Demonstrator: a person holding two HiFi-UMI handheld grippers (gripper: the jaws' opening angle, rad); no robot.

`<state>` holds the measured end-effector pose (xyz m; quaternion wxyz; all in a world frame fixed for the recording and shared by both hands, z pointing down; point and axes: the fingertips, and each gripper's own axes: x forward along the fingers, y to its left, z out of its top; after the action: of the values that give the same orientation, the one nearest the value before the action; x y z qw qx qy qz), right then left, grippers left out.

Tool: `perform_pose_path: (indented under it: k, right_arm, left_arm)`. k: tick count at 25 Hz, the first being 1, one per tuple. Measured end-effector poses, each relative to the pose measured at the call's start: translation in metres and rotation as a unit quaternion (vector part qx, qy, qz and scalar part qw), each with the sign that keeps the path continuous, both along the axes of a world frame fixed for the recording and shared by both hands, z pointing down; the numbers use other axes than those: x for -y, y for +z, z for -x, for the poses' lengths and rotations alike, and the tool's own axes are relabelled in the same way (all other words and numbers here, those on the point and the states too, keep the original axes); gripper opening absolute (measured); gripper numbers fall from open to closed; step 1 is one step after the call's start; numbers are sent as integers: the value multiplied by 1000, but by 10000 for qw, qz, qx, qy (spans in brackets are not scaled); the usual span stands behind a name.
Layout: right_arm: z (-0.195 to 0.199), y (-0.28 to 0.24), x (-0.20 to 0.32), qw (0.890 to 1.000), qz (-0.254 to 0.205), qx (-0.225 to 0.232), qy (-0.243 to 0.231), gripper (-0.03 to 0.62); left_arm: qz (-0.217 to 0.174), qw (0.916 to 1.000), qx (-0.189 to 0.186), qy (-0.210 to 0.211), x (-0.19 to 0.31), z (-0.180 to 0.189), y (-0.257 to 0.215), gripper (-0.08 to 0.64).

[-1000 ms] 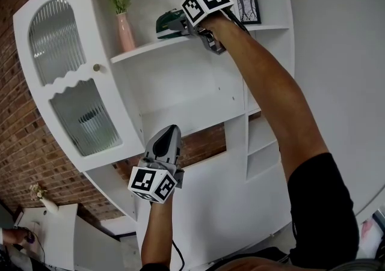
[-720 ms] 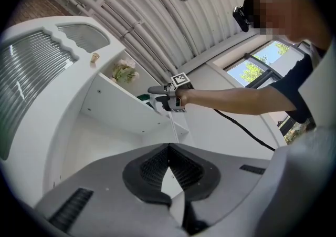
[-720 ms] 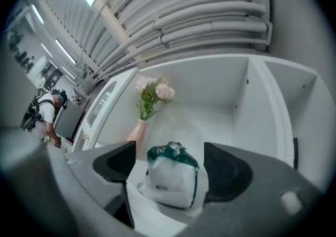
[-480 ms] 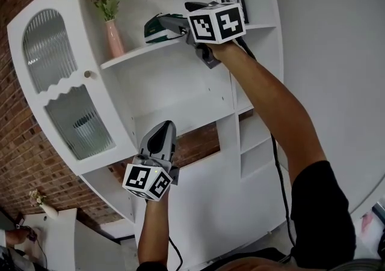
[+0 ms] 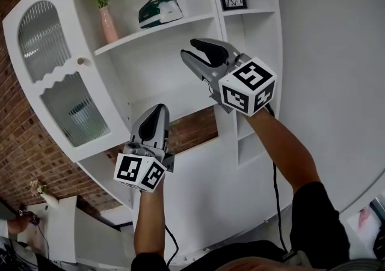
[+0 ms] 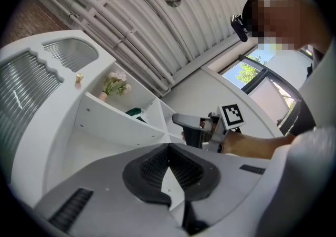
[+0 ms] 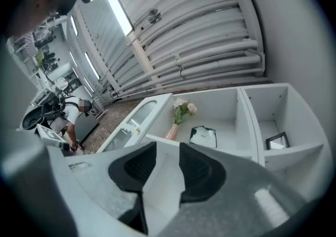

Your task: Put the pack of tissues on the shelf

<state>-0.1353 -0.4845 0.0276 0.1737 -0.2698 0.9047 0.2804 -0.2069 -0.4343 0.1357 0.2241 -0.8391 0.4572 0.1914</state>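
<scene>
I'm seeing the shelf unit point(image 5: 126, 40) in smooth white paint with a soft sheen. Its door carries ribbed glass panes point(image 5: 37, 38). Beside the unit, rough red brick wall point(image 5: 24, 149). On its upper board, the pack of tissues point(image 5: 159, 12) shines like plastic film, next to a glazed-looking pink vase point(image 5: 108, 24). Left gripper point(image 5: 158, 110): matt grey plastic, ribbed black pads point(image 6: 152, 170).

Black sleeve point(image 5: 322, 222), thin black cable point(image 5: 277, 197)

Left forearm point(image 5: 149, 222) raised, left gripper point(image 5: 155, 121) pointing up. Its fingers point(image 6: 152, 170) meet at the tips with nothing between them. Right forearm point(image 5: 283, 149) stretched higher, and we hold the right gripper point(image 5: 192, 52) above the left and to its right, angled up-left. Its fingers point(image 7: 205, 170) have just been closing. A narrow gap shows, nothing inside it.
</scene>
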Motion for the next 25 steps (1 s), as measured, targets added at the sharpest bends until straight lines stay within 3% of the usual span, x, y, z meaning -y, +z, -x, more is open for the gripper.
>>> perform_pose_path:
  k: [6, 13, 17, 25]
  right_arm:
    - [-1, 79, -7, 9997, 255, -5, -24, 61]
    - [-10, 130, -22, 9988, 465, 137, 62, 3]
    - [-11, 151, -36, 9990, 395, 157, 146, 3]
    - [-3, 190, -36, 9960, 865, 207, -71, 2]
  left_arm:
    - [52, 9999, 69, -56, -4, -11, 17, -3]
    - [107, 9997, 29, -235, -17, -5, 43, -3]
    - [125, 9994, -113, -308, -25, 3, 54, -3]
    - [211, 9992, -118, -308, -34, 4, 69, -3]
